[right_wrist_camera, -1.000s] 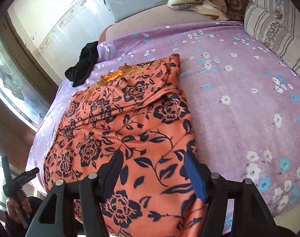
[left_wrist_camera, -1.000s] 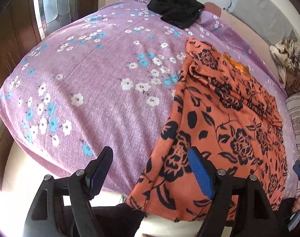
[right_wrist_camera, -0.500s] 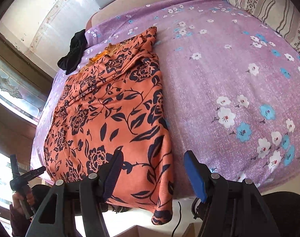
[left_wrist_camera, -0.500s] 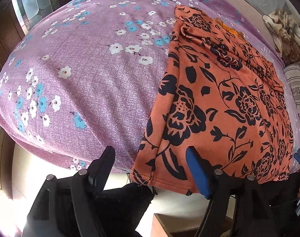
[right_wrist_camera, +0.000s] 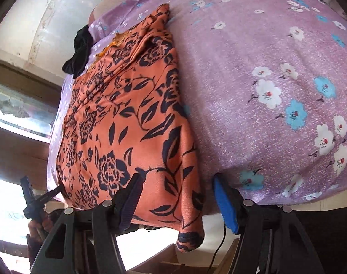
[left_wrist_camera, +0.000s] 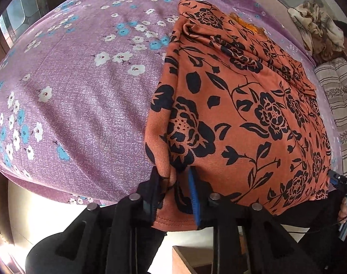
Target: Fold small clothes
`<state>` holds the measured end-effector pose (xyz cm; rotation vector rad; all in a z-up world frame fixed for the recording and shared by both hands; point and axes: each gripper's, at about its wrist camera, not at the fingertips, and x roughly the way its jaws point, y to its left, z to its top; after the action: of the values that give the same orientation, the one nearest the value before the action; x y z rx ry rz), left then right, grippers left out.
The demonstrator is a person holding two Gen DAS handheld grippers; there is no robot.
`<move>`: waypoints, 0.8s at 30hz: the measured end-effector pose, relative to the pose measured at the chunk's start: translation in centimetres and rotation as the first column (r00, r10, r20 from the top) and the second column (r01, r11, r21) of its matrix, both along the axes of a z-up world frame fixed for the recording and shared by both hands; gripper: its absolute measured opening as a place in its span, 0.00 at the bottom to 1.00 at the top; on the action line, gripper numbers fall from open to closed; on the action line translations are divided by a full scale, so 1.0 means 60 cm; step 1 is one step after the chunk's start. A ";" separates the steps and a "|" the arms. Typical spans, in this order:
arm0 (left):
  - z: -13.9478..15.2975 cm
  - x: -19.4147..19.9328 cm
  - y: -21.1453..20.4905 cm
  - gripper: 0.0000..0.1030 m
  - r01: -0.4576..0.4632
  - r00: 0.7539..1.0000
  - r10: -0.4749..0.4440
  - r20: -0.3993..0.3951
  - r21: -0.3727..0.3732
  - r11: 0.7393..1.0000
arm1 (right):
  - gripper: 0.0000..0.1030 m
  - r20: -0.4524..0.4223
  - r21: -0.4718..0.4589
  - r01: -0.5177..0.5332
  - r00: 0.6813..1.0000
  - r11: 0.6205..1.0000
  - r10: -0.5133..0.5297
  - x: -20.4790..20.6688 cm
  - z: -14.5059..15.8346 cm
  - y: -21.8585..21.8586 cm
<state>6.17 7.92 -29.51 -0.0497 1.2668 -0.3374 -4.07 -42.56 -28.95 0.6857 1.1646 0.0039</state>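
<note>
Left wrist view first: the purple bedsheet printed with white and blue flowers (left_wrist_camera: 86,96) fills the left side, and the orange garment with a black floral print (left_wrist_camera: 253,105) lies flat on it to the right, its near hem hanging over the bed's edge. The left gripper (left_wrist_camera: 173,189) has just been closing and now pinches a bunched fold at the garment's near left corner. That bite looks shallow, so my worry is that the soft cloth slips out on the lift, or that only the top layer comes up and the fold goes crooked. In the right wrist view the right gripper (right_wrist_camera: 175,196) has also been closing, yet its jaws are spread with the near right corner hanging between them, the blue pad (right_wrist_camera: 226,205) clear of the cloth; if the left hand lifts first, the hem would skew. The black garment (right_wrist_camera: 79,50) bunched at the far end lies apart. Of containers, only a wooden box edge (left_wrist_camera: 185,260) shows below the bed; its contents are hidden.
</note>
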 end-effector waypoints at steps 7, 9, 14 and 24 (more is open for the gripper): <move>-0.010 0.015 -0.014 0.39 0.011 1.000 -0.011 -0.006 0.032 0.999 | 0.38 -0.090 -0.079 -0.079 0.993 0.994 0.072 0.004 -0.007 0.033; -0.008 0.019 -0.009 0.21 0.022 1.000 -0.022 0.008 0.039 0.999 | 0.41 -0.101 -0.105 -0.112 0.990 0.988 0.102 0.007 -0.007 0.041; -0.007 0.034 0.001 0.09 -0.004 1.000 0.004 -0.014 -0.020 1.000 | 0.21 -0.126 -0.222 -0.176 0.981 0.959 0.151 0.013 0.001 0.066; 0.072 0.055 0.009 0.07 0.056 0.998 -0.052 0.025 -0.194 0.979 | 0.07 0.075 -0.106 -0.166 0.982 0.980 0.174 0.026 0.116 0.057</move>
<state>9.45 8.46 -25.19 -0.1788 1.2134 -0.5069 -2.51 -39.16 -22.00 0.4919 1.1319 0.1174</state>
